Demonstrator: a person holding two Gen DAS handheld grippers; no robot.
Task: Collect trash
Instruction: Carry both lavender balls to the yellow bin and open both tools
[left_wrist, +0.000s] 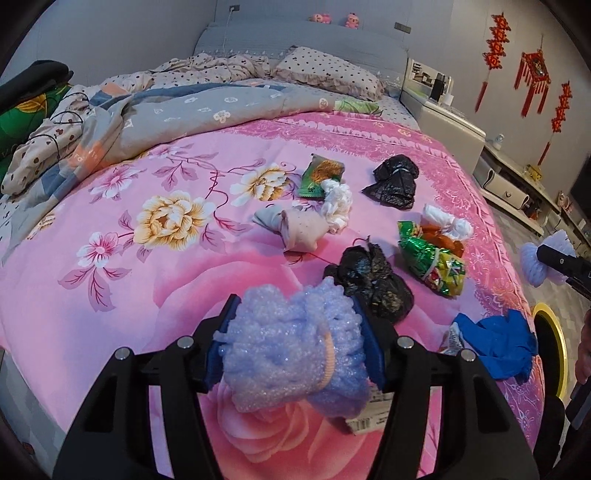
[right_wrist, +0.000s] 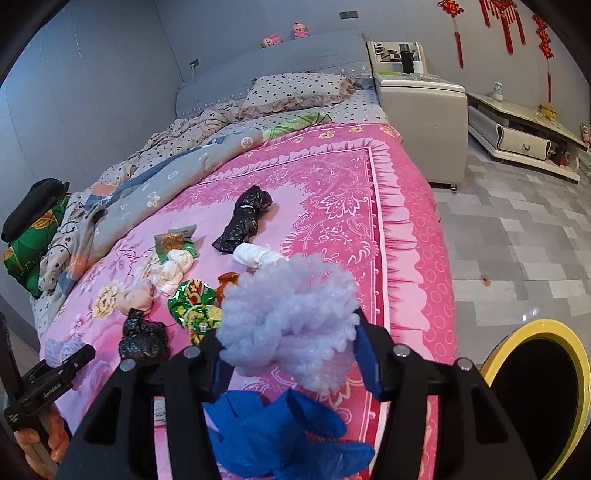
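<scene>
Both grippers hold trash above the bed.

**Left gripper** (left_wrist: 295, 328): the jaws stand partly closed, pads pressed against both sides of a pale blue foam wad (left_wrist: 291, 350). A paper label (left_wrist: 369, 413) hangs from the underside of the wad.

**Right gripper** (right_wrist: 291, 354): the jaws stand partly closed on a second foam wad (right_wrist: 291, 325), which bulges above the pads. A blue glove (right_wrist: 280, 439) lies on the bedspread (right_wrist: 332, 177) below this gripper, not gripped.

**Bin**: the yellow-rimmed bin (right_wrist: 569, 347) stands on the floor beside the bed, on the right gripper's side and near it. In the left wrist view only a sliver of its rim shows past the bed's edge.

**Items not yet collected**: two black bags, one near (left_wrist: 369, 284) and one farther (left_wrist: 393, 181), a green wrapper (left_wrist: 432, 262), a white knotted bag (left_wrist: 338, 203) and other small pieces remain on the bedspread.

**Risks from this position**
- The foam is soft and springy. It can squeeze out of the pads during a fast swing, most likely on the right, where much of the wad sits above the grip.
- The left gripper is the farther from the bin. Its path probably crosses the right gripper's space, so a collision is possible if both move together.
- A release made short of the rim would drop the light foam onto the floor or back onto the bed.
- The hanging label may catch on the bin's rim.
</scene>
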